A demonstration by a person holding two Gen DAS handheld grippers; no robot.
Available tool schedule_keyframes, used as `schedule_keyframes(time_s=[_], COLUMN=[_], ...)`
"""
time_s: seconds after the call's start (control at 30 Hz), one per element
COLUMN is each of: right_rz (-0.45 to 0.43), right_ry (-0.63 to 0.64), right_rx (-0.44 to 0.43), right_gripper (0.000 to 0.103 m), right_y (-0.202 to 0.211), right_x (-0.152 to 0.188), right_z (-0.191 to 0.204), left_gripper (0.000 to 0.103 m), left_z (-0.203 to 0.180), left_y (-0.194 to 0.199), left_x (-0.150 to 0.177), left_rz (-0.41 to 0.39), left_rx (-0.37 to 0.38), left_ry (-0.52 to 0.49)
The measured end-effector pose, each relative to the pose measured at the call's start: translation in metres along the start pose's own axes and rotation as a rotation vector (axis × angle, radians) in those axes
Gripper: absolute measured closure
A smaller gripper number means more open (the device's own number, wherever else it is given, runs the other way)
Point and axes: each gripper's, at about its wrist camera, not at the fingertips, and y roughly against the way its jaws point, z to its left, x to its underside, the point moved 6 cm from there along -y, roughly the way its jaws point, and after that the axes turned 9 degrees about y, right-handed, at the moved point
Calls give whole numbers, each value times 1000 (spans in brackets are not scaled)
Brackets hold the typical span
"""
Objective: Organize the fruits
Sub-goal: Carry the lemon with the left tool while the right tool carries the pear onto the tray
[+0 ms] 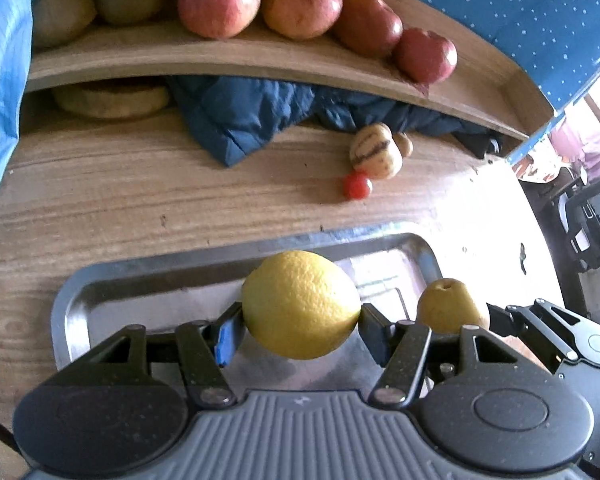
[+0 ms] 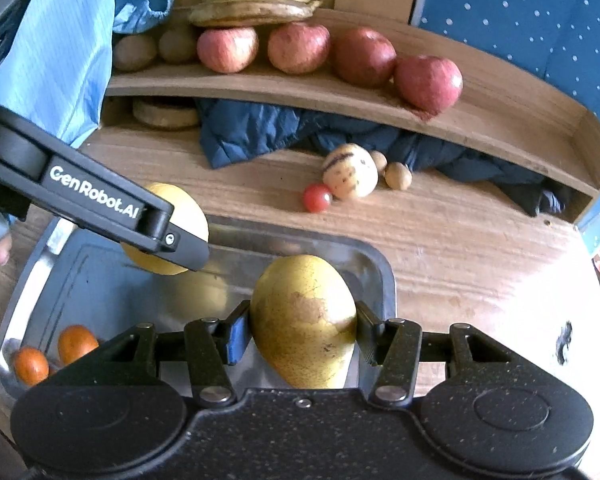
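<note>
My left gripper [image 1: 301, 320] is shut on a yellow lemon [image 1: 300, 304] and holds it over the steel tray [image 1: 140, 284]. My right gripper [image 2: 303, 332] is shut on a yellow-brown pear [image 2: 304, 320] over the tray's right end [image 2: 384, 280]. The pear also shows in the left wrist view [image 1: 448, 306], to the right of the lemon. The lemon [image 2: 196, 216] and the left gripper's arm [image 2: 100, 204] show in the right wrist view, at the left over the tray. Two small orange fruits [image 2: 52, 354] lie in the tray's near left corner.
A wooden shelf [image 2: 300, 92] at the back holds several red apples [image 2: 360, 60], bananas [image 2: 256, 0] and brown fruits [image 2: 136, 52]. Under it lies a dark blue jacket [image 2: 268, 132]. A striped pale fruit [image 2: 350, 176], a cherry tomato [image 2: 317, 198] and small nuts [image 2: 398, 176] lie on the table.
</note>
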Motion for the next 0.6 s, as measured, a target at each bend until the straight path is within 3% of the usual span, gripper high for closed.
schedule_keyframes(time_s=[0.6], right_rz=[24], right_ry=[8], right_rx=[-24], right_gripper=[49], right_y=[1], right_x=[22], right_z=[4], left_gripper=[38], left_z=[-1], left_y=[0], left_x=[27], left_rz=[30], left_rx=[-10], left_ry=[9])
